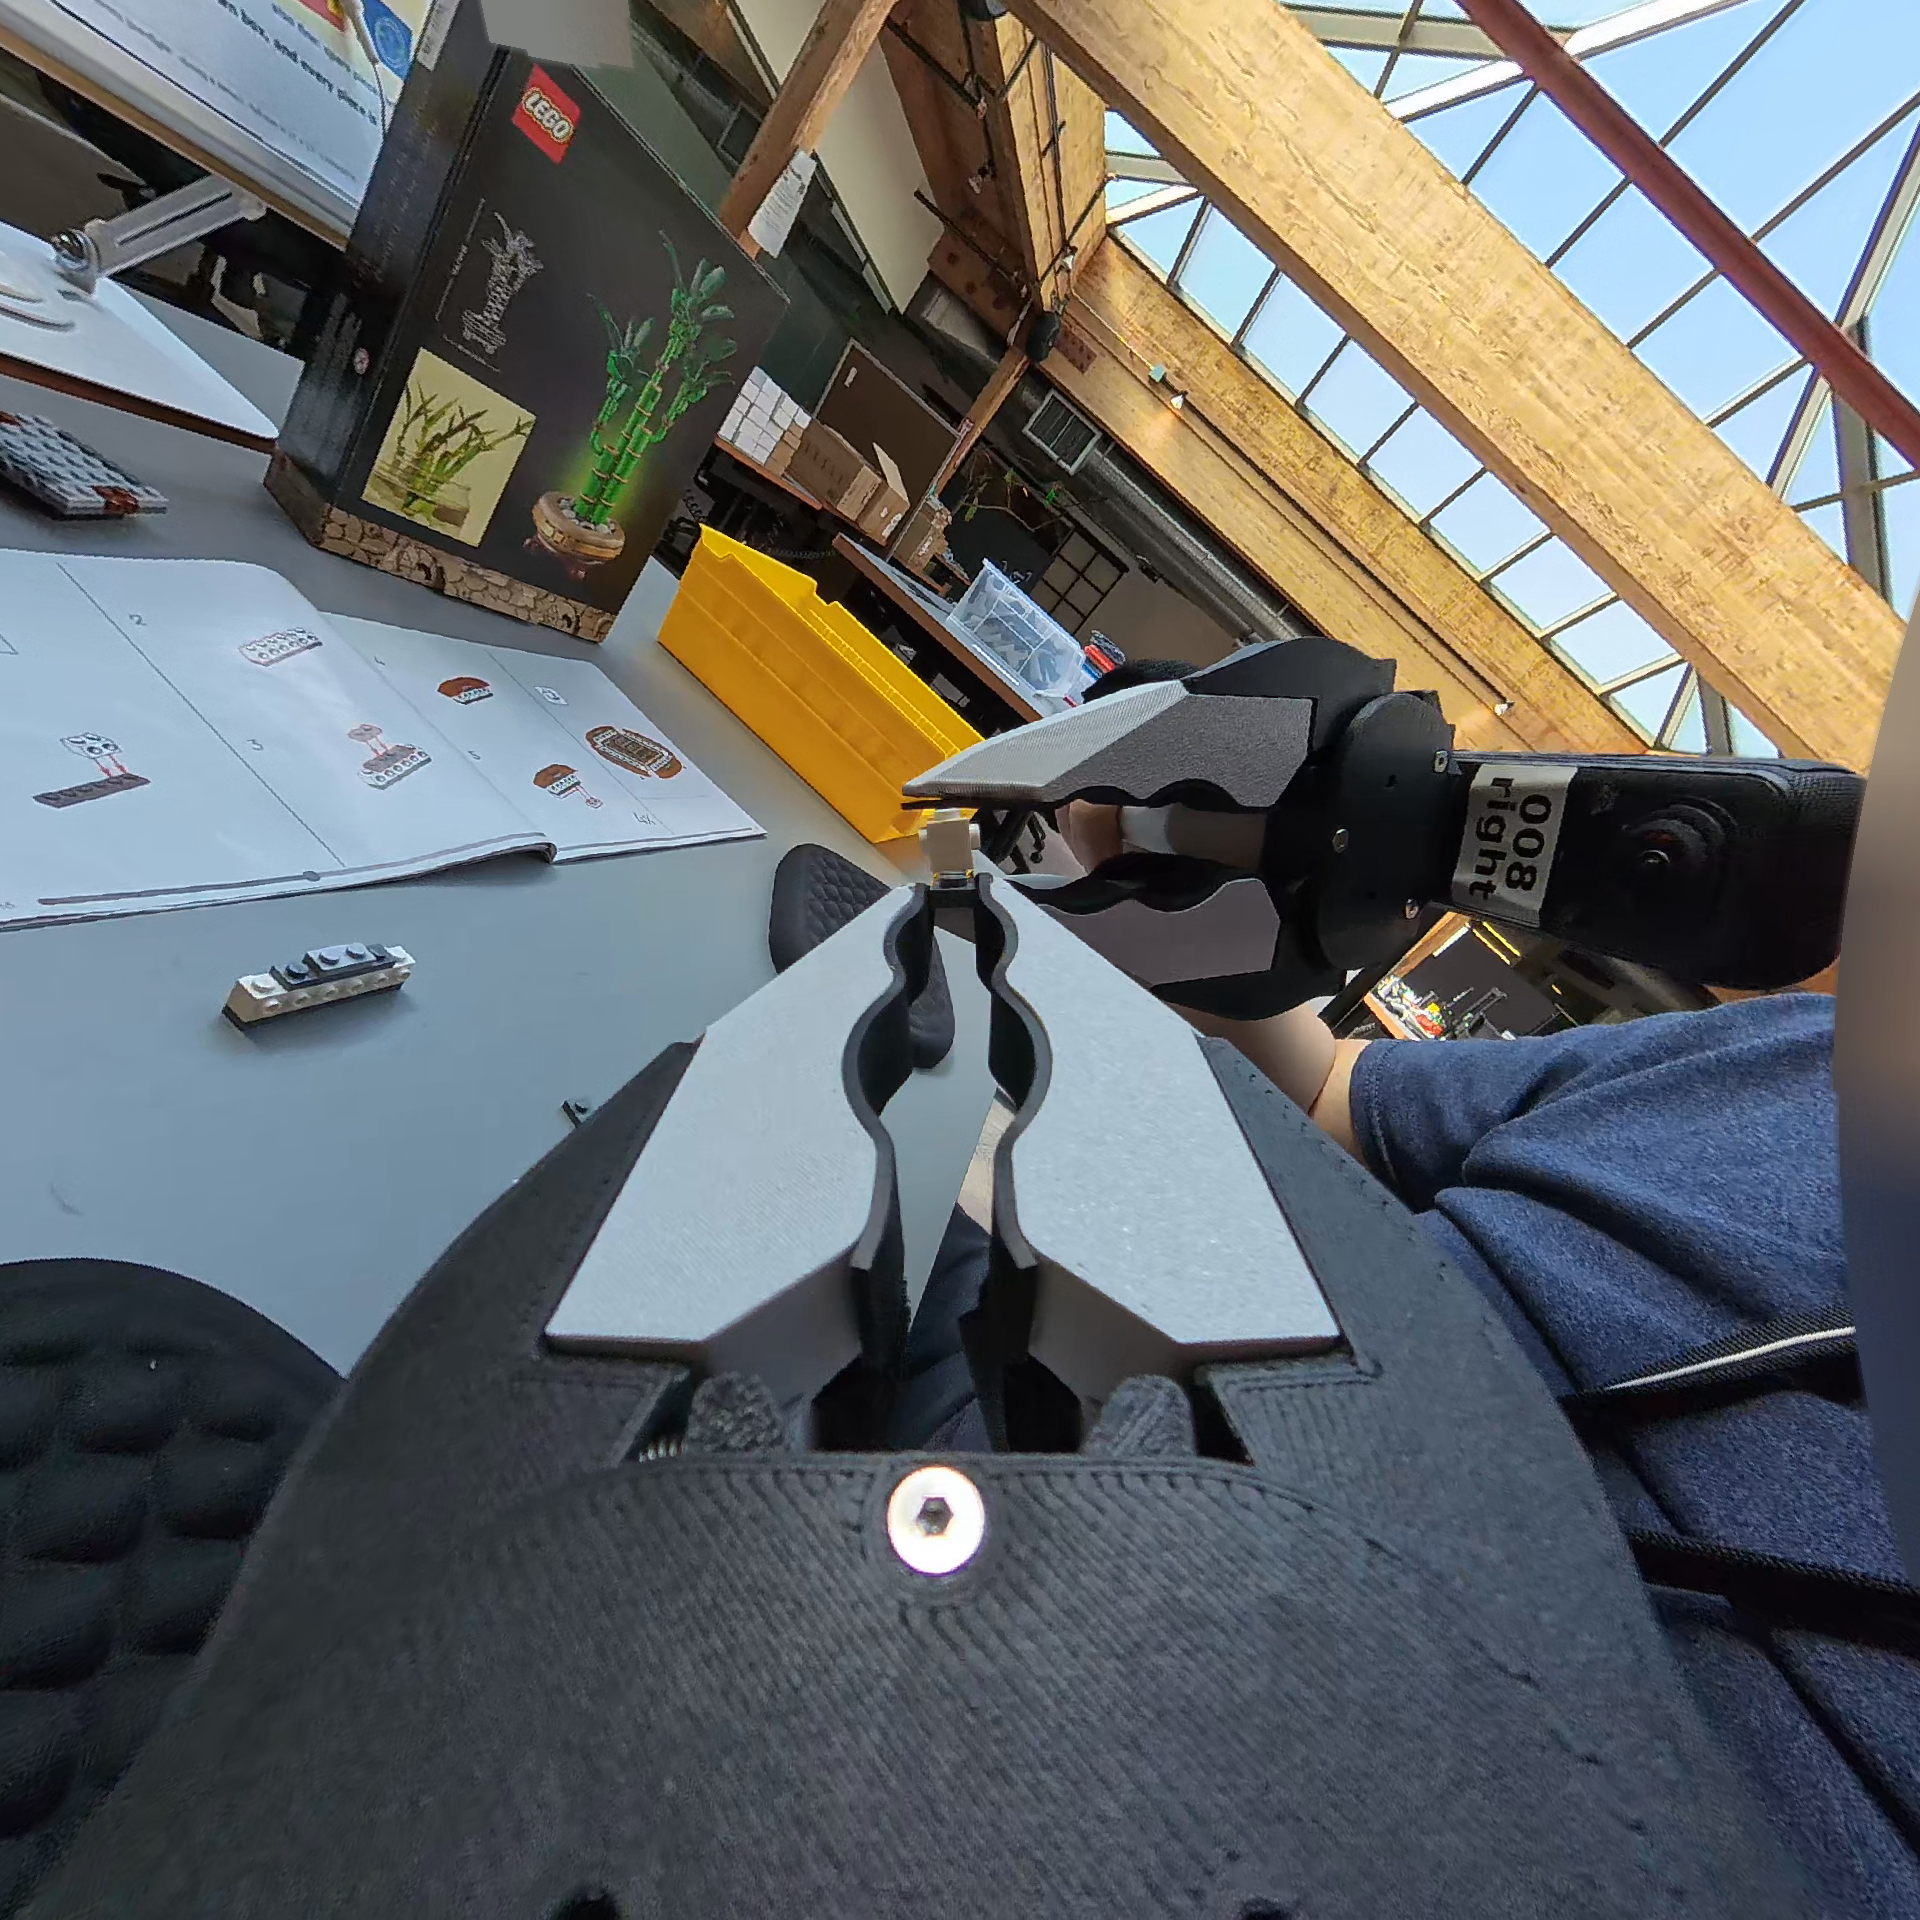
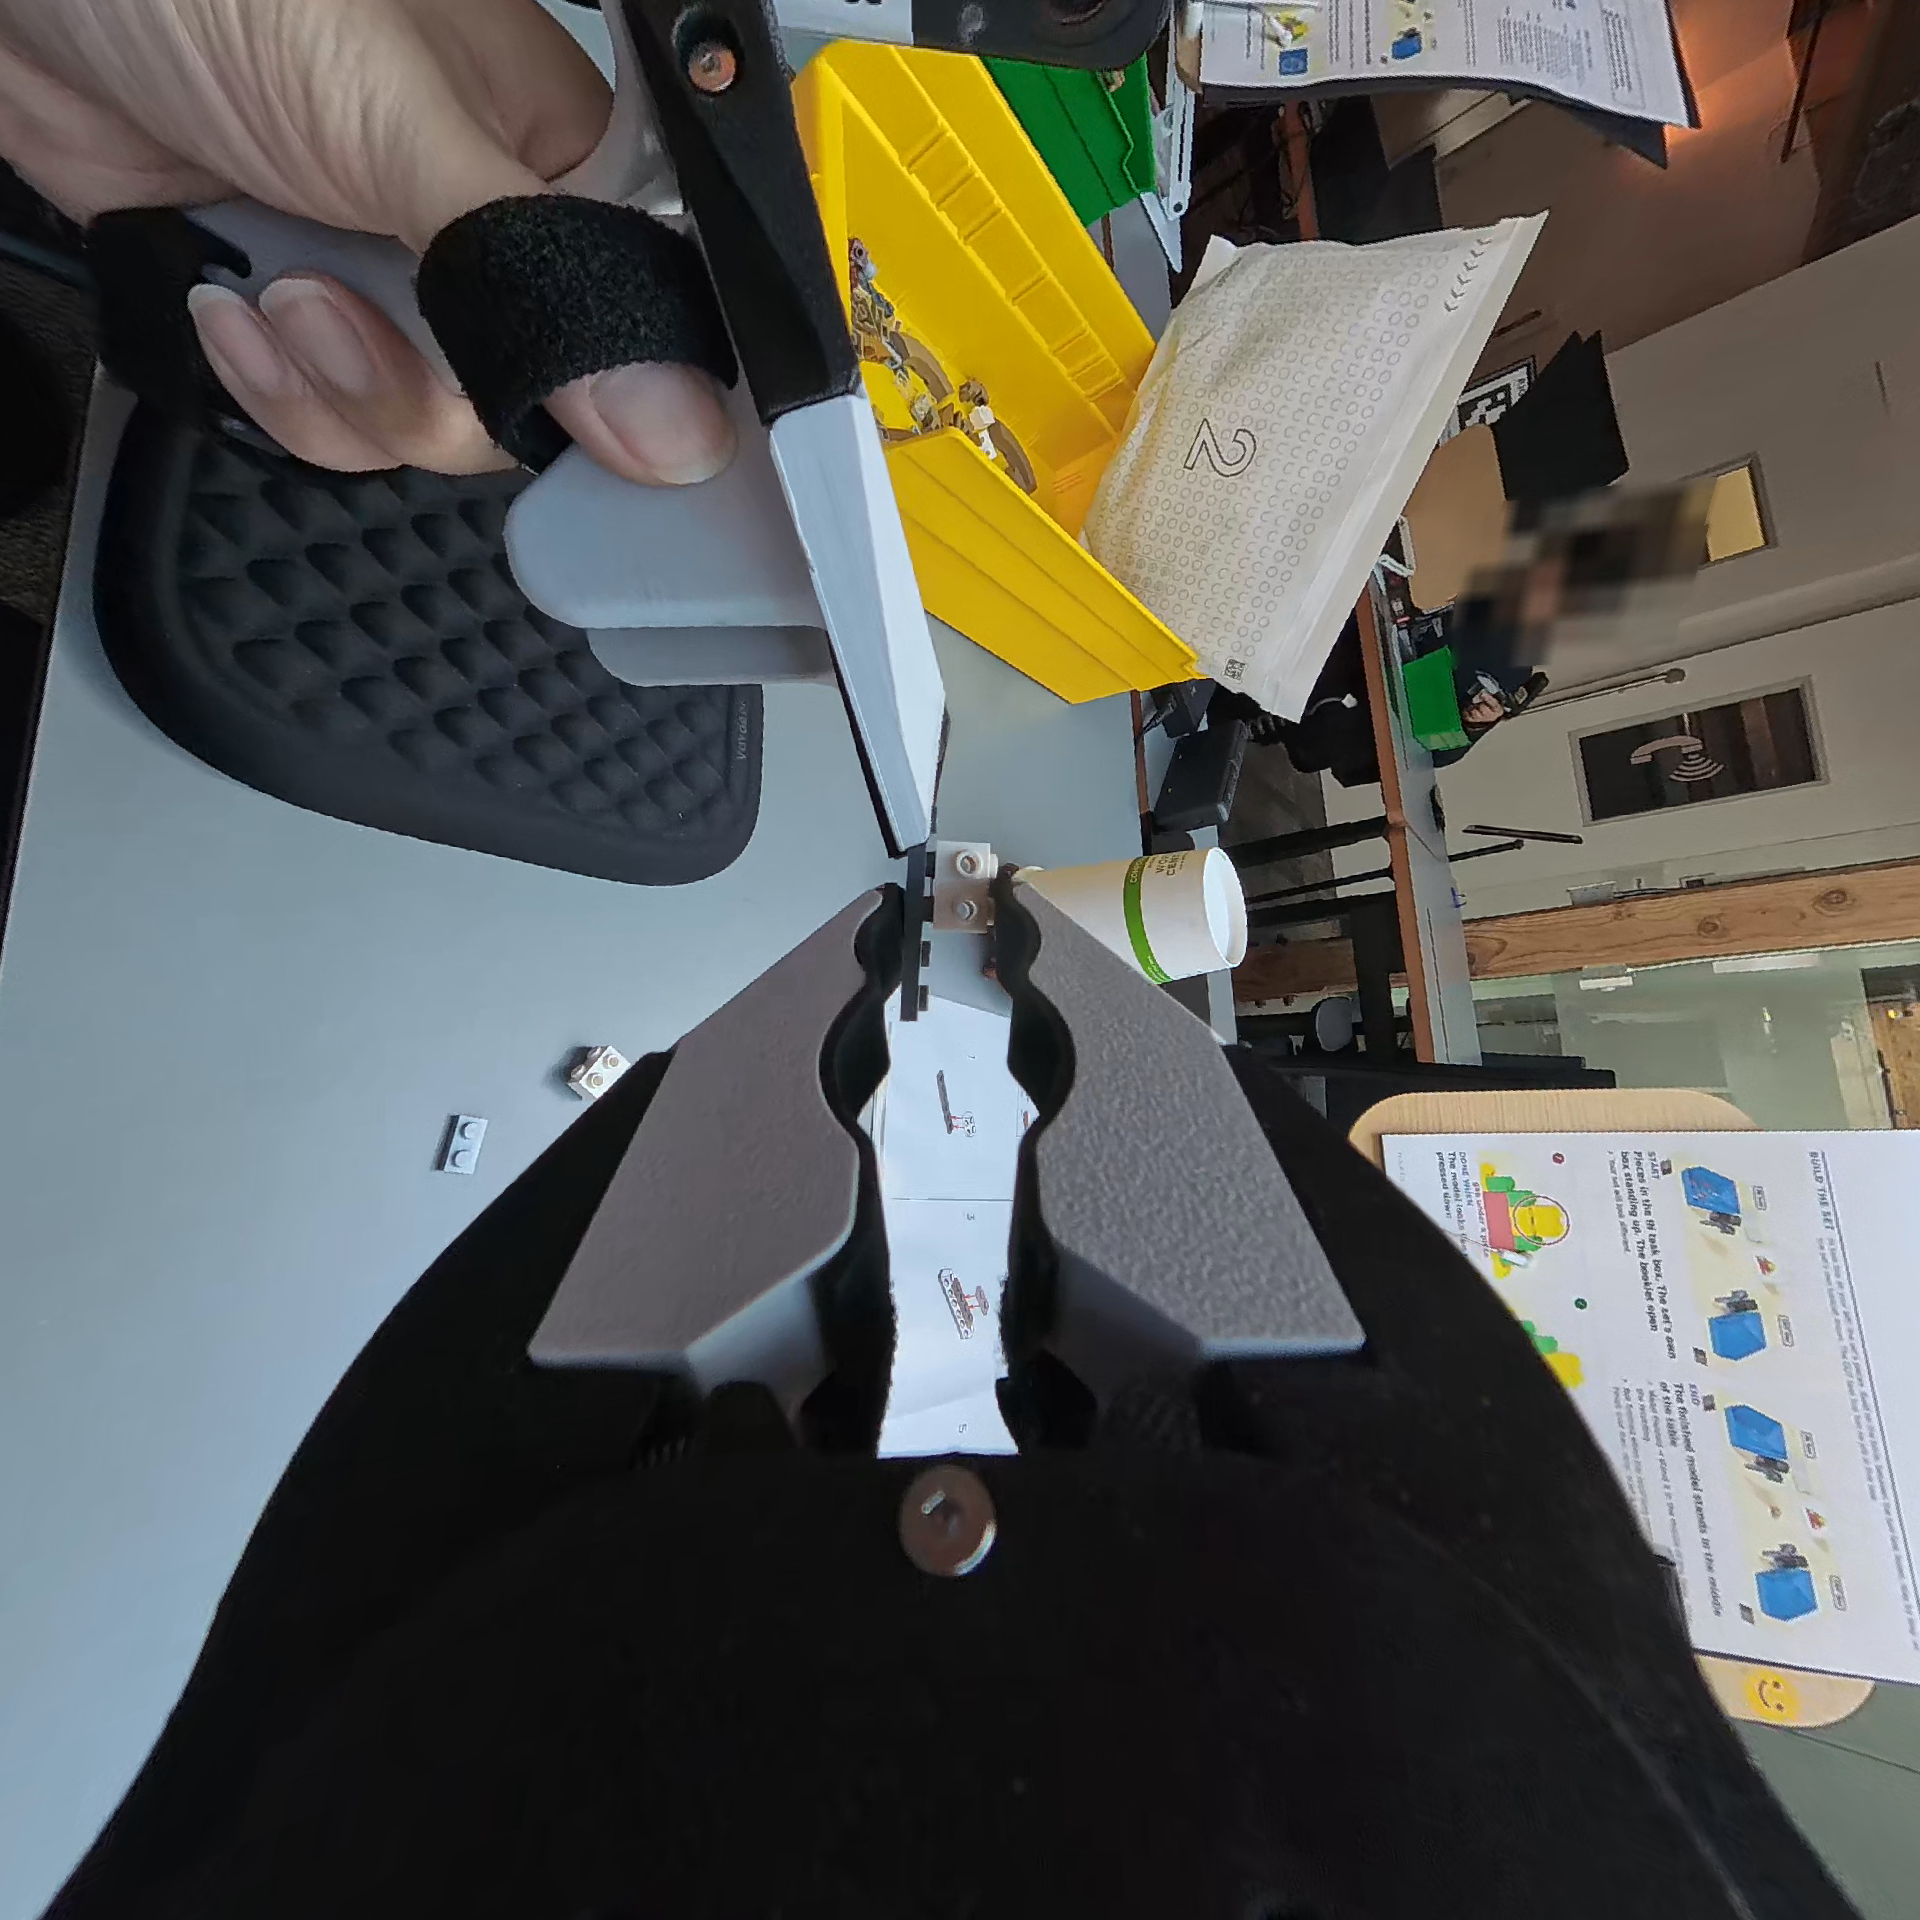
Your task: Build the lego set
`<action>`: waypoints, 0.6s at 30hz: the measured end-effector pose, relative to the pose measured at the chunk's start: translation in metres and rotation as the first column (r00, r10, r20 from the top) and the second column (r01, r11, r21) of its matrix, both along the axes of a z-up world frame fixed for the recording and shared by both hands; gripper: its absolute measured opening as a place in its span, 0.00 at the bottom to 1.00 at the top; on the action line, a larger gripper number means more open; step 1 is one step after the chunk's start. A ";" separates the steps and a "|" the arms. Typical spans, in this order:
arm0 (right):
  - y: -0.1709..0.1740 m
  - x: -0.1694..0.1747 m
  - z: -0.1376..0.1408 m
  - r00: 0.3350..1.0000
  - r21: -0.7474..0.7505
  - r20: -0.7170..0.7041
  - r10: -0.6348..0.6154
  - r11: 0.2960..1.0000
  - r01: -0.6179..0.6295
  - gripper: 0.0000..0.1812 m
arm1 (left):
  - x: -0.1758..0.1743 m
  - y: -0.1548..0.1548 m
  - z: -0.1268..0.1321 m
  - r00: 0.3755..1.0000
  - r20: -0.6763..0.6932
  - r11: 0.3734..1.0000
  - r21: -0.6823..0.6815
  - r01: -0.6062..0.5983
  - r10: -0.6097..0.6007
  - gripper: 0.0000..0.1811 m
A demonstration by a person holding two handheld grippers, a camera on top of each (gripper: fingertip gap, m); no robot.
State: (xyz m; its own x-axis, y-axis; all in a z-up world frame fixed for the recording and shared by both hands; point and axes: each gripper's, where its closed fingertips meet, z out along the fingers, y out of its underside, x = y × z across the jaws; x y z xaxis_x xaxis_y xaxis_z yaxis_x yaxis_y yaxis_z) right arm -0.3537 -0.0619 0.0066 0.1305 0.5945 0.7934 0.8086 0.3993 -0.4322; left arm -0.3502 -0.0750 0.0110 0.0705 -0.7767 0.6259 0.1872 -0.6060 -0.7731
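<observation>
Both grippers are clenched in mid-air. From the left wrist, the left gripper [image 1: 951, 885] is seen pinching a small white brick [image 1: 948, 844] under the right gripper [image 1: 920, 798]. From the right wrist, a black plate [image 2: 918, 940] bearing white bricks [image 2: 964, 883] is held. A sub-assembly is judged in hand; aligned studs and a firm press are needed next.
</observation>
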 end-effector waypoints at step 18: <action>0.011 -0.001 -0.002 0.997 0.021 -0.025 -0.073 0.997 0.073 0.08 | -0.001 0.008 -0.002 0.999 0.015 0.998 -0.050 -0.039 0.040 0.03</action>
